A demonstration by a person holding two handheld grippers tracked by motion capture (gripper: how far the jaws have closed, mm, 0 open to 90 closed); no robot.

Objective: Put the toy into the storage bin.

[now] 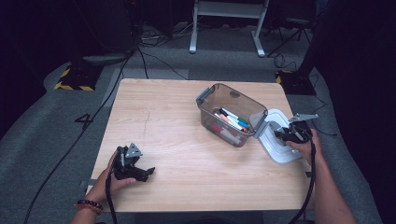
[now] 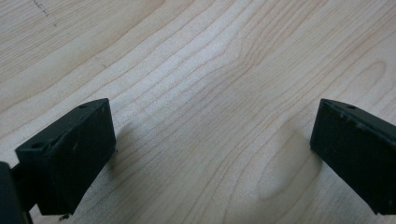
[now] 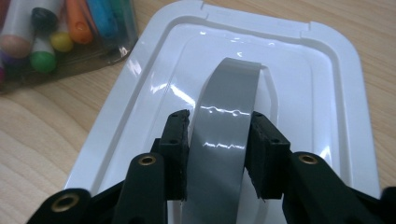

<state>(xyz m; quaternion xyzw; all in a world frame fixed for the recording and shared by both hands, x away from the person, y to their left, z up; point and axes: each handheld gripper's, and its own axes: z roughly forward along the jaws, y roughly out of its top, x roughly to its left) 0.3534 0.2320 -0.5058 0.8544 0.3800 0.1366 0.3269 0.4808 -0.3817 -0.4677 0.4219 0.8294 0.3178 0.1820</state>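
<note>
1. High view: white lid [image 1: 279, 142] flat near the tabletop's [image 1: 187, 140] right edge, touching the near right corner of the clear bin [image 1: 231, 113] with the markers [image 1: 232, 120]. Right claw [image 1: 283, 135] down on the lid's middle, at its grey handle; right hand plainly the nearer one. Left claw [image 1: 145, 173] low near the near left corner, well apart from lid and bin, tips toward the right.

2. Left gripper view: left claw [image 2: 210, 149] spread wide, bare wood between the jaws, nothing gripped.

3. Right gripper view: right claw [image 3: 218, 140] astride the grey handle [image 3: 224, 144] of the lid [image 3: 322, 93], one pad against each long side, so pinching the handle or just about; no gap visible. Handle's long axis straight ahead along the jaws, away from the camera, grip across its narrow width. Bin [image 3: 60, 51] beyond the lid's far left corner, so likely a lift, then a carry that way to cover the bin.
</note>
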